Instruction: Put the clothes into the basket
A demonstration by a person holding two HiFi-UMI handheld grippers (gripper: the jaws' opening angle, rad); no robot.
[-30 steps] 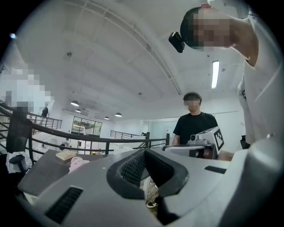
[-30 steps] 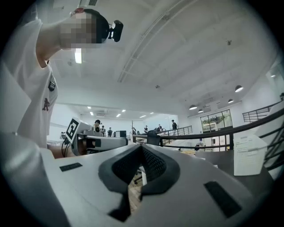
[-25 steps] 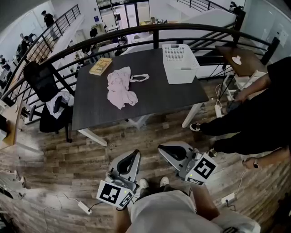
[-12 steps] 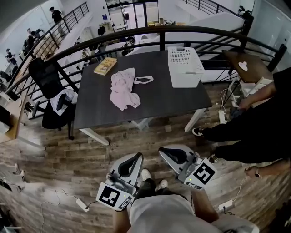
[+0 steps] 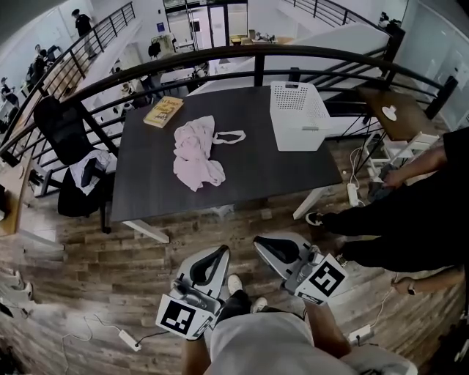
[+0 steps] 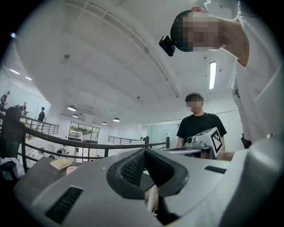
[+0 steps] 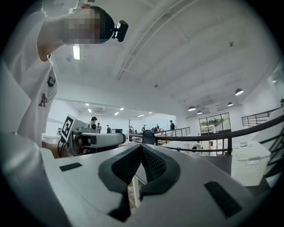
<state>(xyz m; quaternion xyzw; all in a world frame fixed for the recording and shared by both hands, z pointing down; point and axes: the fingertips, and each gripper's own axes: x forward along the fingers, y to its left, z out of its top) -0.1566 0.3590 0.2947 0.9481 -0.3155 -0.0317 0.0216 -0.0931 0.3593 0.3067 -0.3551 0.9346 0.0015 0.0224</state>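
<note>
Pink clothes [image 5: 194, 154] heaped left of the table's [image 5: 256, 176] middle, book [image 5: 163, 111] at the far left corner, white basket [image 5: 299, 117] at the far right corner. Left gripper [image 5: 218, 253] and right gripper [image 5: 262, 243] hover over the floor, off the near edge.

This looks like an open white office or lab building, seen from a mezzanine; a curved black railing [image 5: 220, 53] edges the wood-plank floor [image 5: 110, 256]; a black office chair [image 5: 58, 124] stands beside the dark counter [image 5: 249, 176]. A power strip [image 5: 126, 339] and cables lie on the floor; round ceiling lights [image 7: 238, 91] and glass doors [image 5: 198, 18] show beyond.
</note>
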